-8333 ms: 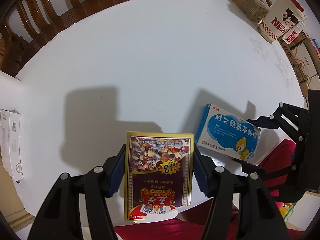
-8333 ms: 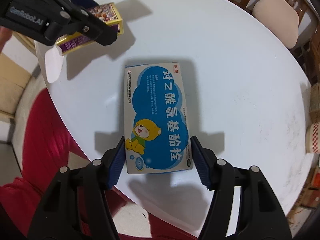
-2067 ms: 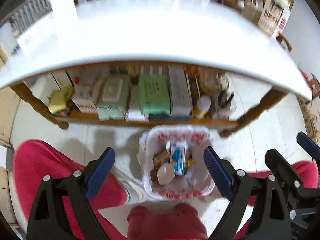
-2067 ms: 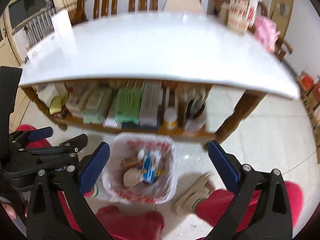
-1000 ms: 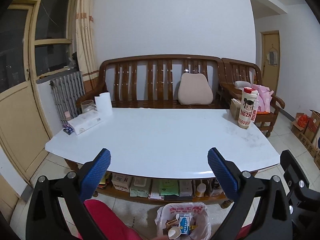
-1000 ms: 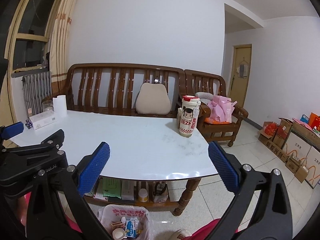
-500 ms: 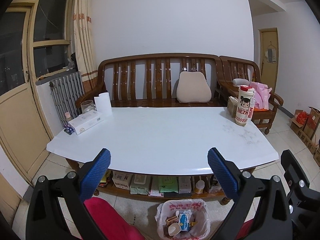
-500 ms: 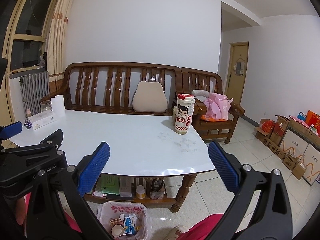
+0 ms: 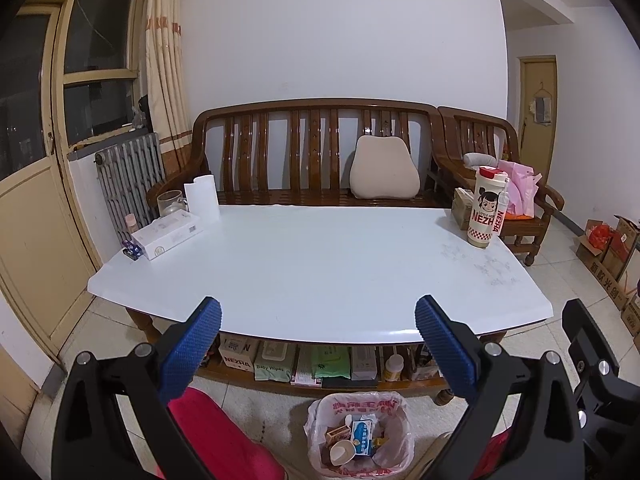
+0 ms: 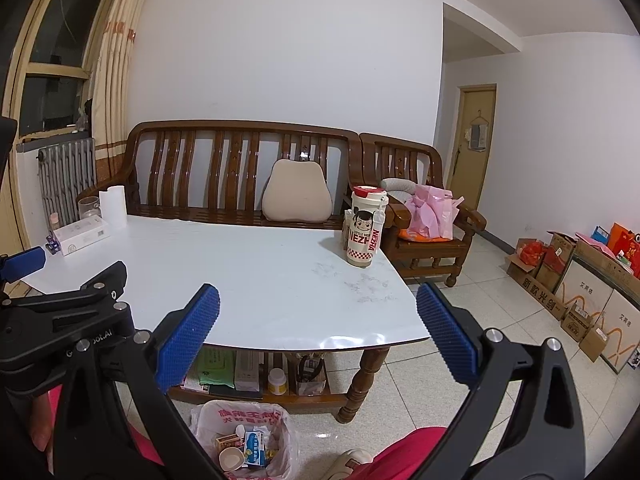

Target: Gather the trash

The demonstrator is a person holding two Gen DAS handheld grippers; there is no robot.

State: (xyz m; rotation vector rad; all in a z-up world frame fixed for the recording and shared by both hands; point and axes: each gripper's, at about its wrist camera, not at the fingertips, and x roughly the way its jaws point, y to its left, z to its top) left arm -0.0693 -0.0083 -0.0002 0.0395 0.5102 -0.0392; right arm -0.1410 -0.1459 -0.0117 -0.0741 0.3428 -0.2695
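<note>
A bin lined with a white plastic bag [image 9: 394, 412] stands on the floor in front of the table; it also shows in the right wrist view [image 10: 280, 416]. In it lie a blue and white medicine box [image 9: 361, 432], a small yellow box [image 9: 335, 434] and a paper cup [image 9: 341, 452]. My left gripper [image 9: 318, 344] is open and empty, held level above the bin and facing the white table [image 9: 320, 264]. My right gripper [image 10: 318, 336] is open and empty, to the right of the left one.
On the table stand a Nezha bottle [image 9: 486, 208], a paper roll [image 9: 202, 198], a glass jar [image 9: 170, 202] and a white box [image 9: 166, 234]. A wooden bench [image 9: 312, 152] with a cushion is behind. Goods fill the shelf under the table [image 9: 320, 364]. Cardboard boxes [image 10: 580, 288] line the right wall.
Both grippers held boxes on the table, then opened over the bin, where the boxes now lie. Since then both have tilted up to level and drawn slightly back.
</note>
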